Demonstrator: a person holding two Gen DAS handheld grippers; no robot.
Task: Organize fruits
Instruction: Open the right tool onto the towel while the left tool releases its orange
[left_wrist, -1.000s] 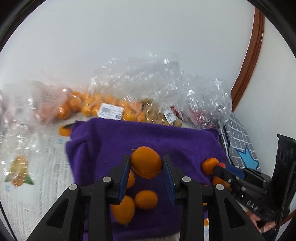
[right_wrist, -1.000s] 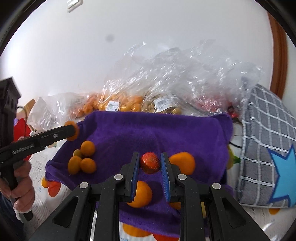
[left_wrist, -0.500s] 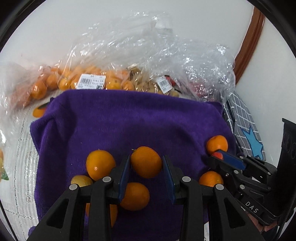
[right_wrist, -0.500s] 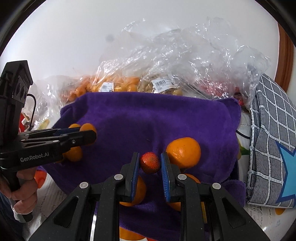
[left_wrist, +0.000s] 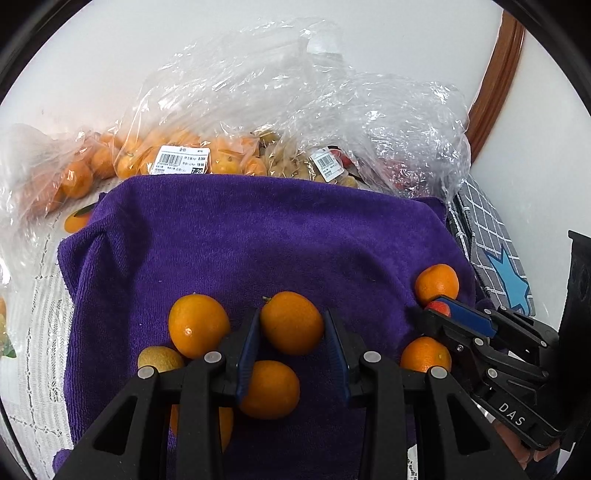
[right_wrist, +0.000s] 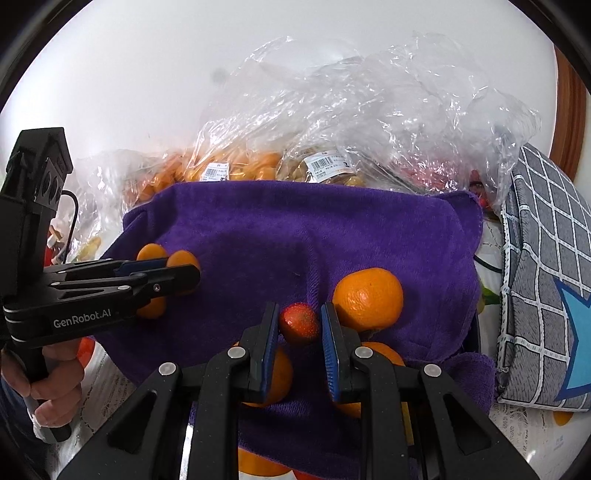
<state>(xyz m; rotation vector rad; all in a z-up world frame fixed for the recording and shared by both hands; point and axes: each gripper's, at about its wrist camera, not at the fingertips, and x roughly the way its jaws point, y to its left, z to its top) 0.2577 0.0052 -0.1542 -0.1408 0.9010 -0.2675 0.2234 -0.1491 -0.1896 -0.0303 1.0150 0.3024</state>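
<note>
My left gripper is shut on an orange kumquat and holds it low over a purple towel. Loose kumquats lie on the towel beside and under it. My right gripper is shut on a small red fruit at the towel's right side, next to an orange mandarin. The left gripper also shows in the right wrist view, and the right gripper in the left wrist view.
Clear plastic bags of kumquats and other fruit lie behind the towel against a white wall. A grey checked cloth with a blue star lies to the right. A white patterned tablecloth lies under everything.
Both grippers have moved forward and lower over the towel with their fruit still held. The towel and the loose fruit look nearer.
</note>
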